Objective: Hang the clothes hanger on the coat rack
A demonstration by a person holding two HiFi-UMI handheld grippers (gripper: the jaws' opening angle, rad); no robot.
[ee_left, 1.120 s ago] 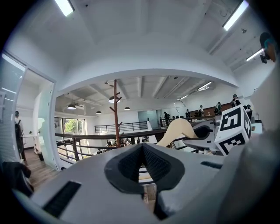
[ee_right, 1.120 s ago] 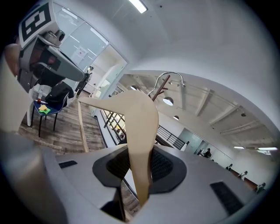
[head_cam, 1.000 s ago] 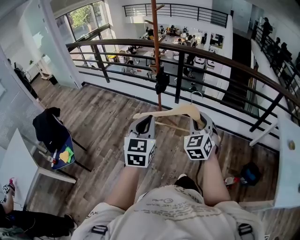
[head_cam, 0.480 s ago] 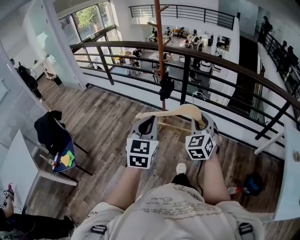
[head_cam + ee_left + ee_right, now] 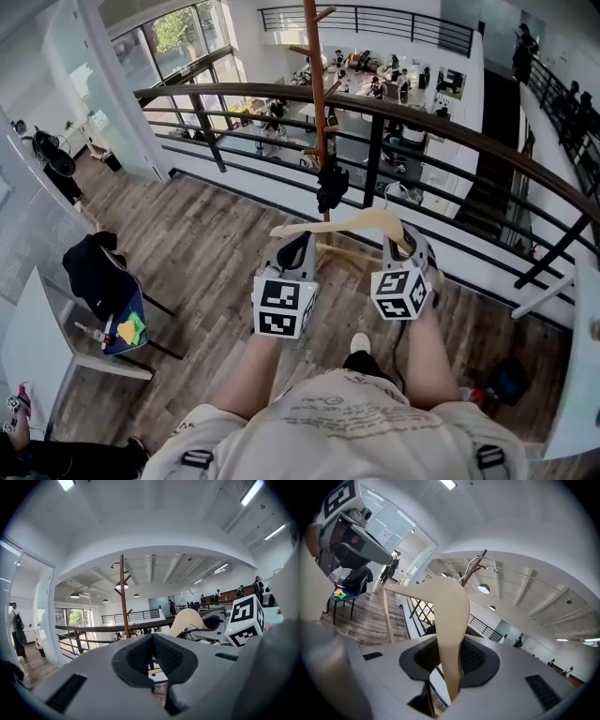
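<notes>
- The clothes hanger [image 5: 356, 223] is held in the air near the coat rack [image 5: 317, 84], at the floor's railing [image 5: 450, 122] edge.
- The right gripper's [image 5: 408, 246] jaws are clamped on its wooden arm.
- The left gripper's [image 5: 291, 251] jaws are seen closed together.

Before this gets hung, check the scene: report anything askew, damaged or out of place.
Nothing stands out. The hanger looks intact, gripped by the left gripper and right gripper, short of the coat rack. Only a dark jacket slumped over a chair looks untidy.

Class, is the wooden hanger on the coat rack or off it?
Off: the right gripper grips the hanger, short of the coat rack.
</notes>
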